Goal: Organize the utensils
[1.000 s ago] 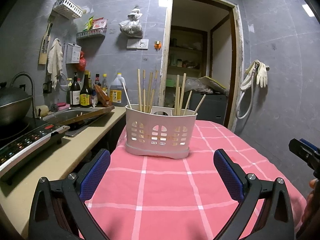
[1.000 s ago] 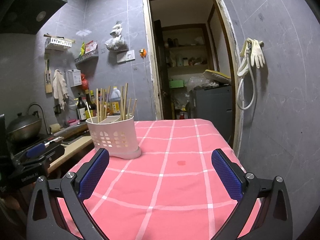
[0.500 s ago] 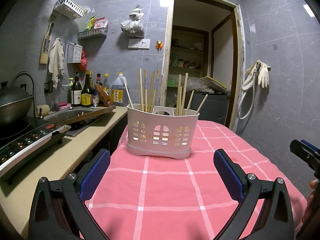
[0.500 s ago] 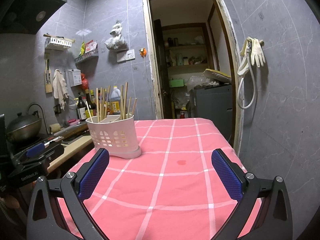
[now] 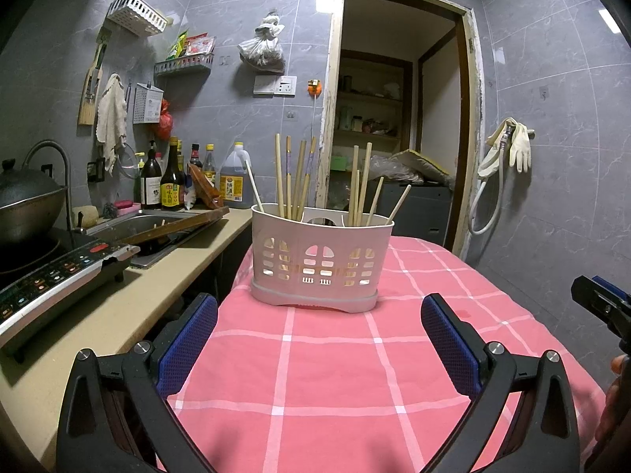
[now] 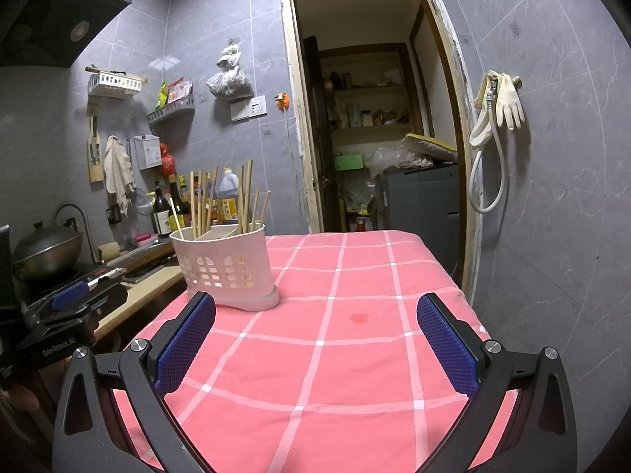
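A white slotted utensil holder (image 5: 321, 262) stands on the pink checked tablecloth (image 5: 327, 370), at the table's left far side; it also shows in the right wrist view (image 6: 226, 266). Several wooden chopsticks (image 5: 292, 177) stand upright in its compartments, seen too in the right wrist view (image 6: 221, 201). My left gripper (image 5: 319, 335) is open and empty, just in front of the holder. My right gripper (image 6: 315, 335) is open and empty, over the table to the holder's right. The right gripper's tip shows at the edge of the left wrist view (image 5: 599, 303).
A beige counter (image 5: 98, 315) runs left of the table with an induction cooker (image 5: 51, 272), a wok (image 5: 23, 201), a sink (image 5: 150, 224) with a wooden board, and bottles (image 5: 169, 181). A doorway (image 5: 398, 118) is behind the table. Gloves and a hose (image 5: 508, 153) hang on the right wall.
The left wrist view has shifted slightly; the holder sits a touch higher and closer in frame. Both grippers stay open and empty. The right view barely changes.
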### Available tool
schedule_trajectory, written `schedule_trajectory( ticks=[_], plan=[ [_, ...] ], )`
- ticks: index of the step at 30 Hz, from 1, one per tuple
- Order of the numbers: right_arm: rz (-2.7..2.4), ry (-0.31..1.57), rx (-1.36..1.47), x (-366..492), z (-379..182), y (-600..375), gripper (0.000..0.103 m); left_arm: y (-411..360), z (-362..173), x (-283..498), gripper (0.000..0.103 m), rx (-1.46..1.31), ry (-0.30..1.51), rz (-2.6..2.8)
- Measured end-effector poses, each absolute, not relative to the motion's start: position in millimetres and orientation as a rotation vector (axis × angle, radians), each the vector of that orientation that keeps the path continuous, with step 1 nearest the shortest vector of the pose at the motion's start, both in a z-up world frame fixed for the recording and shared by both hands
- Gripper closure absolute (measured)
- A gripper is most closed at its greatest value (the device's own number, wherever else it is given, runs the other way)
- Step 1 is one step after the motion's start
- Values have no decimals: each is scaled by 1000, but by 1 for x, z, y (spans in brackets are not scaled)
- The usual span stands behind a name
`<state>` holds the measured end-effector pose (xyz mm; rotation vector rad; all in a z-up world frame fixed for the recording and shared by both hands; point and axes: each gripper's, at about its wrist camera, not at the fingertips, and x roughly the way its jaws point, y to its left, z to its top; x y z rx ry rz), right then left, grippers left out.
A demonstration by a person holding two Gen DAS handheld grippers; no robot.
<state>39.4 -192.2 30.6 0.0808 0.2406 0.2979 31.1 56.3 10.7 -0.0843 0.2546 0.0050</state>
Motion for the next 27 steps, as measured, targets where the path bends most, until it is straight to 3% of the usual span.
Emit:
schedule_trajectory(
  ticks=[27],
  plan=[
    [298,252,84,38,23,-190,0,56,3,38,2,-74,260,20]
  ],
)
